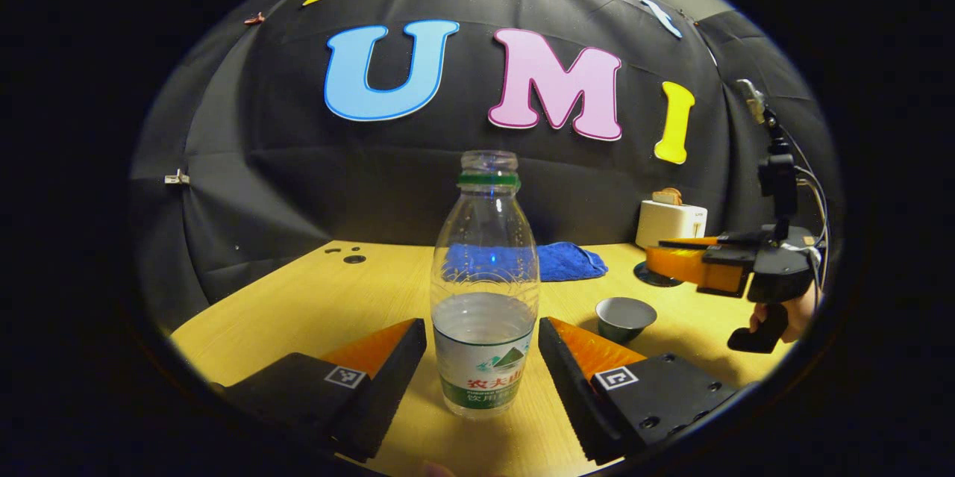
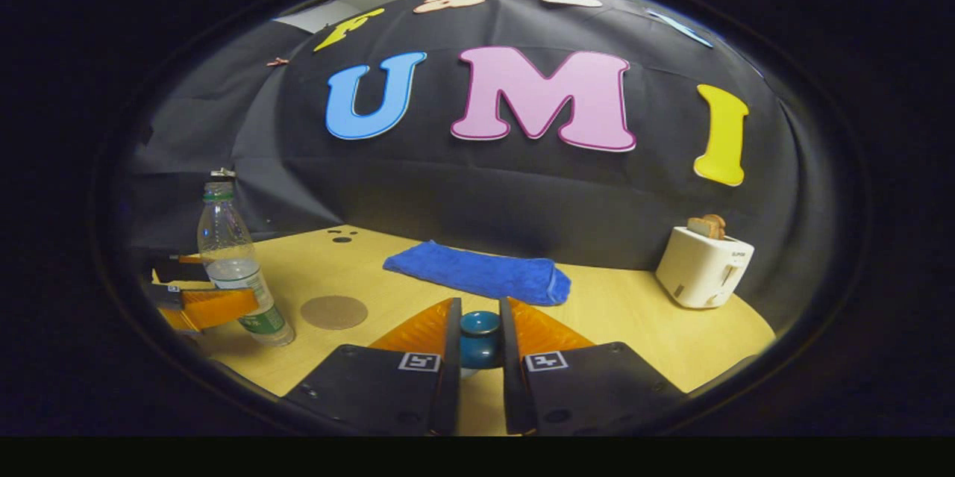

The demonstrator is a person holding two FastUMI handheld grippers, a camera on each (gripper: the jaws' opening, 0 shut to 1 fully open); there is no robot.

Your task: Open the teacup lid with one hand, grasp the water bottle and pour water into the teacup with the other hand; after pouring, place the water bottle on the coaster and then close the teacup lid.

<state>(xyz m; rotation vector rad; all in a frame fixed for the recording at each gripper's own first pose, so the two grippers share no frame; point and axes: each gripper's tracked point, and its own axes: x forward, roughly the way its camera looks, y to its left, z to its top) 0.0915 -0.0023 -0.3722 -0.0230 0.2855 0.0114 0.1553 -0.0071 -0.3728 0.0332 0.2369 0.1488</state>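
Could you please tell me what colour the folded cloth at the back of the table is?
Blue: the folded terry cloth shows best in the right gripper view.

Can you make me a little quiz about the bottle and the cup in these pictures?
1. True or false: the cup has its lid on.
2. What sits between the fingers of the right tool? A) the blue lid B) the cloth C) the toaster
3. Fill in: the bottle stands between the open fingers of the ____ tool.

Key: 1 false, the cup is open. 2 A. 3 left, and its fingers are not yet touching the bottle.
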